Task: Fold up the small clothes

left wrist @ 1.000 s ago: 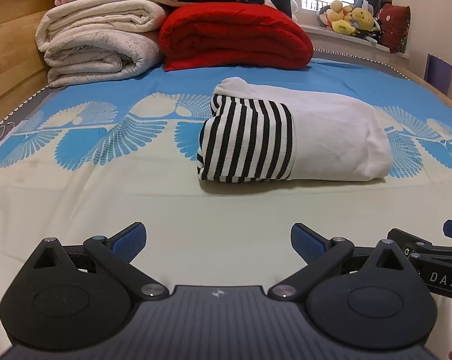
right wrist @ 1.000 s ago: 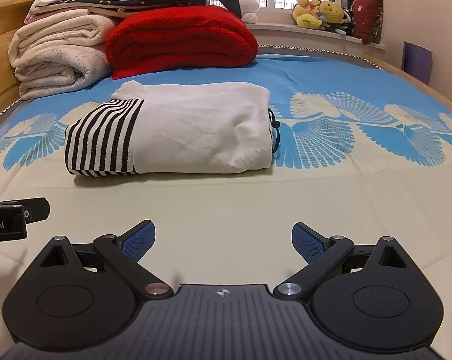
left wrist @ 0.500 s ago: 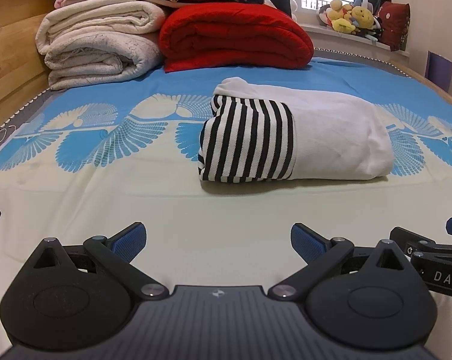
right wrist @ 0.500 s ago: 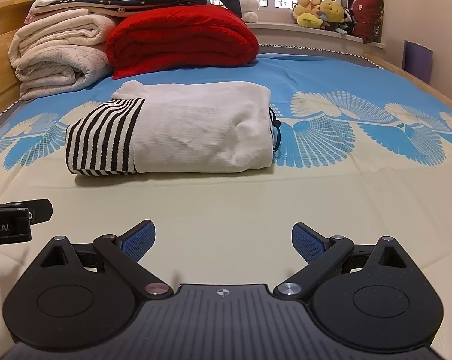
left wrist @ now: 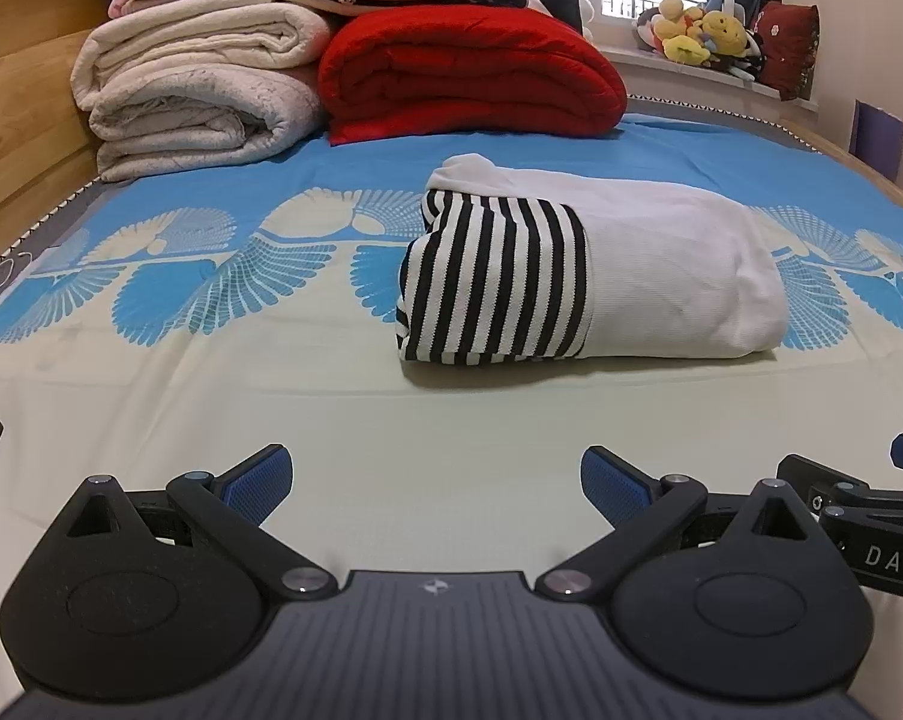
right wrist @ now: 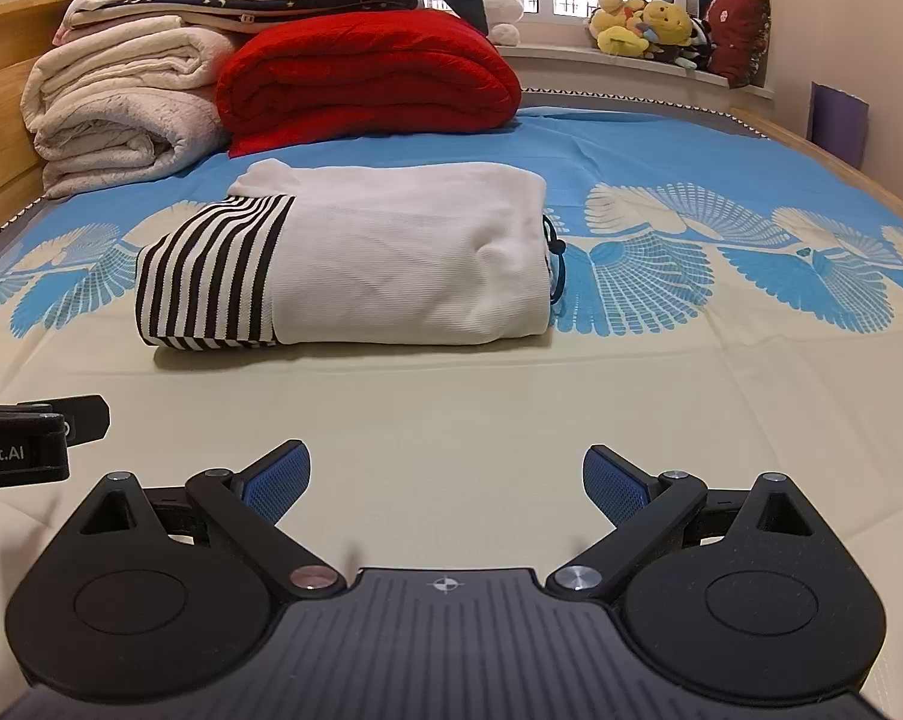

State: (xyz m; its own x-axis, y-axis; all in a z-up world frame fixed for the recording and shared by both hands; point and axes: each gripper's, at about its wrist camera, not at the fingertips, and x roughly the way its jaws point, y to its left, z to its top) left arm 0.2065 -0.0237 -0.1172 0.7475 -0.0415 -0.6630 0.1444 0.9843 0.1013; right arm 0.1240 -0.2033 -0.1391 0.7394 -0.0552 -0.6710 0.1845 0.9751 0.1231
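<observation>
A folded white garment (left wrist: pixel 667 276) with a black-and-white striped sleeve (left wrist: pixel 493 282) over its left end lies on the bed. In the right wrist view the same garment (right wrist: pixel 403 258) lies ahead and slightly left, a dark drawstring (right wrist: pixel 556 264) hanging at its right edge. My left gripper (left wrist: pixel 436 483) is open and empty, low over the cream sheet, well short of the garment. My right gripper (right wrist: pixel 445 480) is open and empty too, at a similar distance. Each gripper's body shows at the edge of the other's view.
Rolled cream blankets (left wrist: pixel 193 102) and a red quilt (left wrist: pixel 469 72) are stacked at the head of the bed (left wrist: pixel 151 396), with flat bedding on top. Plush toys (right wrist: pixel 643 24) sit on the windowsill. Wooden bed rails (left wrist: pixel 19 120) run along both sides.
Both views have crept very slightly; the garment sits a touch lower in frame. Both grippers stay open and nothing was touched.
</observation>
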